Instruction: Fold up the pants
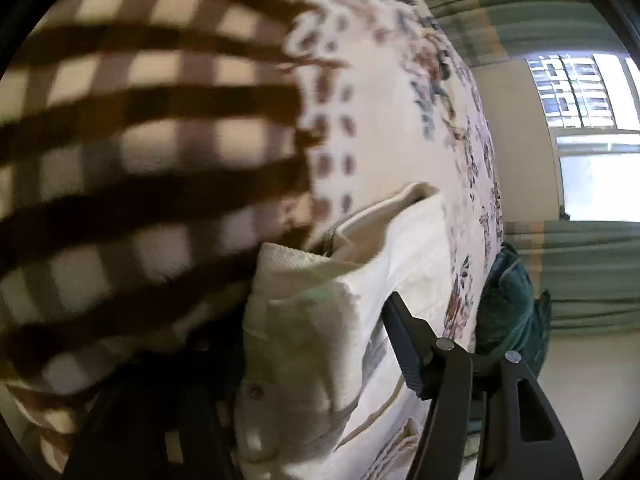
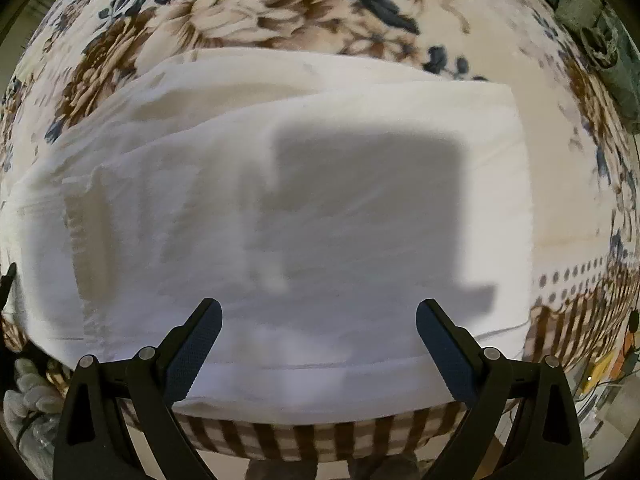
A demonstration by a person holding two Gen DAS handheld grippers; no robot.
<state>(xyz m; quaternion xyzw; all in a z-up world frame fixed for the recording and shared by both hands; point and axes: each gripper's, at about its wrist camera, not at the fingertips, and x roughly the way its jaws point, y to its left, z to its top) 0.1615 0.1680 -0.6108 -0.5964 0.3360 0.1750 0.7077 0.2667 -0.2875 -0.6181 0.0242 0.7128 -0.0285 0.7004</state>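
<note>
White pants (image 2: 312, 208) lie folded in a wide flat stack on a floral bedspread (image 2: 248, 12). My right gripper (image 2: 319, 312) hovers over the near edge of the pants, jaws wide open and empty. In the left wrist view the pants (image 1: 312, 320) bunch up between the fingers of my left gripper (image 1: 320, 344). Only its right finger (image 1: 404, 344) shows; the left one is hidden behind the cloth. The cloth fills the gap, with a button showing low on the fabric.
A brown checked border (image 1: 140, 140) of the bedspread fills the left of the left wrist view and runs along the bed's near edge (image 2: 320, 440). A dark green cushion (image 1: 508, 304), green curtains and a bright window (image 1: 592, 128) stand beyond the bed.
</note>
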